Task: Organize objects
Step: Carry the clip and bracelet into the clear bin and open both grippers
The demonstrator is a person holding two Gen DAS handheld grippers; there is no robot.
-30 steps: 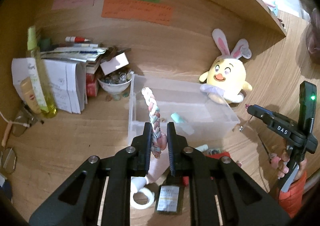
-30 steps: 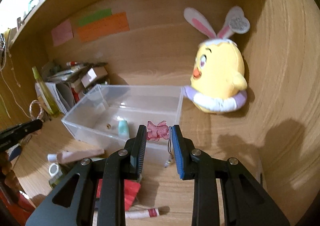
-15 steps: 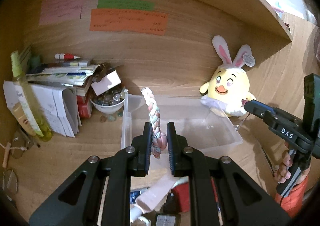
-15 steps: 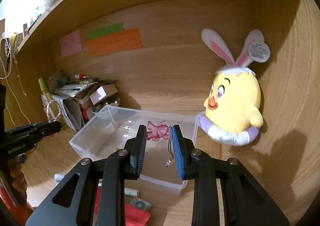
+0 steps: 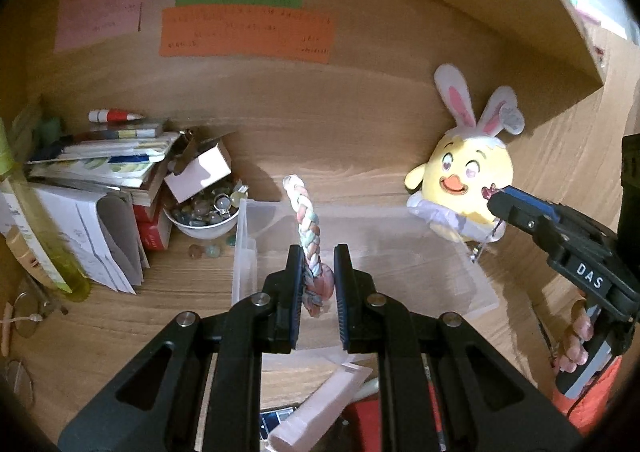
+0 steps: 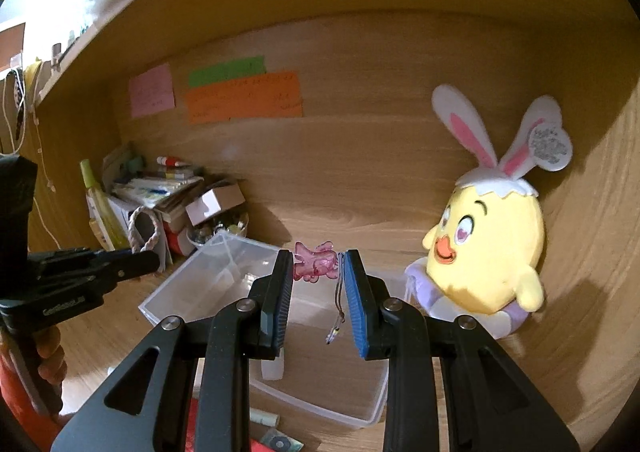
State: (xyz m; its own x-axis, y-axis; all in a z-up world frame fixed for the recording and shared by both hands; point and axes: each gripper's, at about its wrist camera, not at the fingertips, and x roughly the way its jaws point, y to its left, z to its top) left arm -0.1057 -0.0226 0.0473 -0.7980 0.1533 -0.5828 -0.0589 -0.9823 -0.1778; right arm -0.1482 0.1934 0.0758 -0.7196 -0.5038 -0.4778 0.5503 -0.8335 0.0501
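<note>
The left gripper [image 5: 316, 284] is clamped on the lower end of a braided pastel rope [image 5: 307, 228], which stands up from between its pads above the near wall of the clear plastic bin [image 5: 245, 252]. The right gripper [image 6: 316, 272] pinches a pink translucent charm [image 6: 314, 262] at its fingertips, a thin cord dangling below it over the same bin. So two items are in hand but not yet dropped in (the bin's visible floor looks nearly bare). More is left, by my reading: a pale pink tube [image 5: 320, 408] and other small things lie on the desk in front of the bin, and loose beads sit beside the white bowl [image 5: 200, 223] to its left. The yellow chick plush [image 6: 488, 248] sits just to the right of the bin.
</note>
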